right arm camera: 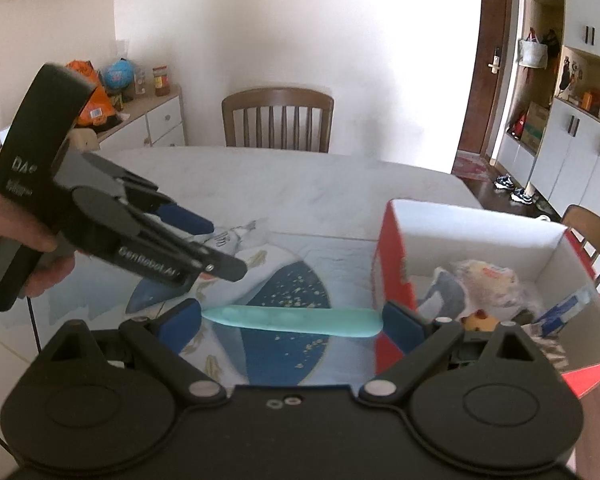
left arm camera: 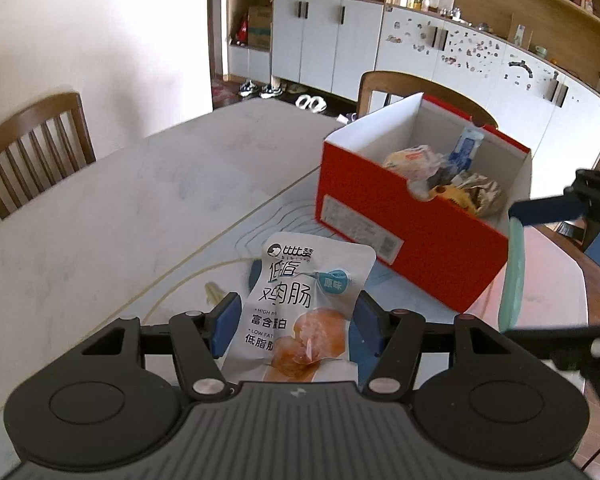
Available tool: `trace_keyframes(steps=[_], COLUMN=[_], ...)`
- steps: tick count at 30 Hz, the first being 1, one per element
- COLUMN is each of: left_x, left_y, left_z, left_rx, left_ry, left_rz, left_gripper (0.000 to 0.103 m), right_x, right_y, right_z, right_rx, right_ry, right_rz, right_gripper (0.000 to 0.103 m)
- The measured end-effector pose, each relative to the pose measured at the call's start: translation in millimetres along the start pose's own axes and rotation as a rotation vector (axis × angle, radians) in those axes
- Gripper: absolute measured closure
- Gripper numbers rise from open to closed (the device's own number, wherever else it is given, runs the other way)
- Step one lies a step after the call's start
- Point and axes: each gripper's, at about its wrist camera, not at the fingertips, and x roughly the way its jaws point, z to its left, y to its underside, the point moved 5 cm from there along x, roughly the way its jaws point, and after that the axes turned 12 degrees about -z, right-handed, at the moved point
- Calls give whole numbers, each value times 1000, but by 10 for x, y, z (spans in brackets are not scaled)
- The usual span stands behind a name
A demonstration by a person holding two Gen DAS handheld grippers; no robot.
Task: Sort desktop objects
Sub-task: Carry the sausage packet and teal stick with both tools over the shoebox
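Note:
My left gripper (left arm camera: 296,304) is shut on a white snack pouch (left arm camera: 312,264) with black print, held upright between its blue pads above the patterned mat (left arm camera: 260,224). My right gripper (right arm camera: 292,316) is shut on a long teal strip (right arm camera: 300,320), which spans endwise from pad to pad. In the left wrist view that teal strip (left arm camera: 514,276) hangs just right of the red box (left arm camera: 400,216). The box is open, white inside, and holds several wrapped items (left arm camera: 416,160). In the right wrist view the red box (right arm camera: 392,248) is close on the right and the left gripper (right arm camera: 224,246), in a person's hand (right arm camera: 20,236), is on the left.
The box and the blue-patterned mat (right arm camera: 284,292) lie on a pale marble table (left arm camera: 140,200). Wooden chairs stand at the table's edges (left arm camera: 32,148) (left arm camera: 384,88) (right arm camera: 278,120). White cabinets (left arm camera: 460,56) line the far wall.

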Motion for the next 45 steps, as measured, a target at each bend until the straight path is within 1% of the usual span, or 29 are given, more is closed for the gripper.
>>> trace_keyframes(steps=[6, 11, 12, 19, 20, 27, 37, 45], left_x=[-70, -123, -128, -63, -41, 195, 633, 1048], left_y=[-95, -231, -263, -492, -524, -713, -977, -1104], left_z=[-215, -435, -483, -801, -849, -1144, -1440, -1636], left_rx=[0, 14, 17, 36, 40, 67, 77, 108], left_ry=[14, 32, 37, 57, 60, 61, 71, 82], left_rz=[-12, -29, -33, -60, -61, -67, -64, -22], left_gripper=[43, 43, 43, 43, 43, 43, 43, 43], right_x=[-193, -296, -345, -444, -444, -478, -458, -294], right_y=[-99, -130, -139, -115, -115, -72, 5, 72], right_z=[-254, -429, -531, -879, -879, -1260, -1747, -1958], right_rx=[13, 0, -4, -19, -19, -32, -33, -40], right_ry=[13, 30, 38, 60, 60, 60, 57, 23], right_rz=[-14, -20, -22, -18, -18, -15, -5, 28], right_gripper=[6, 6, 6, 6, 6, 6, 6, 6])
